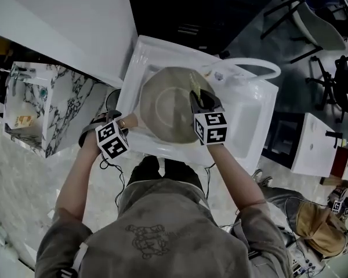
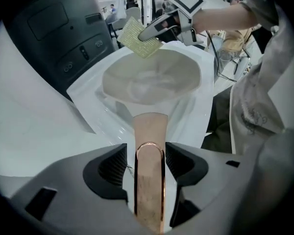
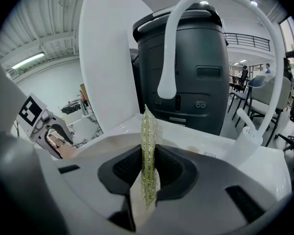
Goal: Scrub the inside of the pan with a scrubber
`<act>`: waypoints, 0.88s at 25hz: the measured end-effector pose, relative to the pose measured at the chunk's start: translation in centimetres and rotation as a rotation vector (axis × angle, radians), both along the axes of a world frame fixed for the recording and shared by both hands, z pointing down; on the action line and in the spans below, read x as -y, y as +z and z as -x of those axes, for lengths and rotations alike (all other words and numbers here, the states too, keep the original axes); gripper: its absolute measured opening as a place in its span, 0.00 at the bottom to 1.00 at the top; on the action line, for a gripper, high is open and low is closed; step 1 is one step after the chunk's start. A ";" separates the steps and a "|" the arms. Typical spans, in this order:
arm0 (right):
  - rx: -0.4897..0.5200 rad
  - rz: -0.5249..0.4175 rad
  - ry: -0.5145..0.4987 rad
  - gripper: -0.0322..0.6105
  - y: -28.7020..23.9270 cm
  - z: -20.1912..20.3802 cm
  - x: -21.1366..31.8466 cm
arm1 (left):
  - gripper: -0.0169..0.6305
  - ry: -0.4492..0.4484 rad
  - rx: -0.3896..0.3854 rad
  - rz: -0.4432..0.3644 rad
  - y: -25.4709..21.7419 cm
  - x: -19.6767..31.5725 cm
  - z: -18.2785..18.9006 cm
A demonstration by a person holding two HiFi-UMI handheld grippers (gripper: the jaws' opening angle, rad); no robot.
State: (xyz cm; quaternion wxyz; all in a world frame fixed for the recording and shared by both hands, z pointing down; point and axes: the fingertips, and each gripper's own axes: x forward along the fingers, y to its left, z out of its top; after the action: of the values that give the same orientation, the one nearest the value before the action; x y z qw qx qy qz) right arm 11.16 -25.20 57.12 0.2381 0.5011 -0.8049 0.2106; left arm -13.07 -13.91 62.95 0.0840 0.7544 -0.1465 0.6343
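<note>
Your left gripper (image 2: 149, 168) is clamped on the pan's copper-coloured handle (image 2: 149, 131), which runs straight up between the two jaws at the bottom centre of the left gripper view. The pan (image 1: 168, 106) fills the middle of the head view, over the white sink (image 1: 252, 117), with its pale inside facing up at you. Your right gripper (image 3: 147, 173) is pinching the scrubber (image 3: 148, 126), a thin yellow-green pad that stands on edge between the jaws in the lower centre of the right gripper view. Seen from the left gripper view, that pad is at the upper centre of the frame, right at the pan's far rim; you cannot tell from here whether it touches the rim. In the head view the right gripper sits over the pan's right edge, the left at its lower left. A white faucet (image 3: 172, 43) arches across the top of the right gripper view, with a dark grey machine (image 3: 196, 67) behind it
</note>
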 end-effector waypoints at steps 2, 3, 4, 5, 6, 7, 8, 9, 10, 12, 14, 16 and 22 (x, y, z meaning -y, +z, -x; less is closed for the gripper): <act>-0.020 0.015 0.016 0.17 1.3 -0.4 0.8 | 0.41 0.017 0.020 0.015 0.5 0.2 0.1; -0.032 0.020 0.027 0.17 1.8 -0.7 1.2 | 0.41 0.017 0.018 0.024 0.6 0.3 0.0; -0.045 0.026 0.042 0.17 2.4 -0.9 1.5 | 0.41 0.015 0.014 0.032 0.7 0.3 -0.2; -0.059 0.032 0.058 0.17 2.9 -1.3 1.8 | 0.40 0.015 0.011 0.039 0.8 0.3 -0.2; -0.074 0.038 0.074 0.17 3.5 -1.5 2.1 | 0.39 0.018 0.011 0.047 0.8 0.3 -0.3; -0.088 0.044 0.088 0.17 4.0 -1.8 2.4 | 0.35 0.024 0.011 0.056 0.9 0.3 -0.3; -0.104 0.049 0.099 0.17 4.6 -1.9 2.7 | 0.30 0.030 0.010 0.060 1.0 0.2 -0.4; -0.121 0.053 0.105 0.17 5.2 -2.0 2.9 | 0.26 0.032 0.008 0.059 1.0 0.3 -0.4; -0.138 0.058 0.107 0.17 5.8 -2.0 3.1 | 0.26 0.031 0.007 0.055 1.1 0.3 -0.3; -0.158 0.064 0.104 0.17 6.8 -1.6 3.5 | 0.26 0.028 0.005 0.056 1.3 0.4 -0.2; -0.157 0.066 0.084 0.17 7.2 -0.7 3.7 | 0.26 0.037 0.009 0.060 1.3 0.4 -0.2; -0.151 0.068 0.045 0.17 7.3 0.8 3.8 | 0.26 0.044 0.011 0.059 1.3 0.4 -0.2; -0.095 0.089 -0.093 0.17 8.2 5.3 3.8 | 0.25 0.038 0.006 0.049 1.3 0.4 -0.2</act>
State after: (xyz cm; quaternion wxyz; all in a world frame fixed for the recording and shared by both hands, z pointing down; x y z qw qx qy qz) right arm 5.90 -29.02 65.32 0.3077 0.4616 -0.8049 0.2106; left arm -12.86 -14.28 64.26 0.0901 0.7529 -0.1168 0.6414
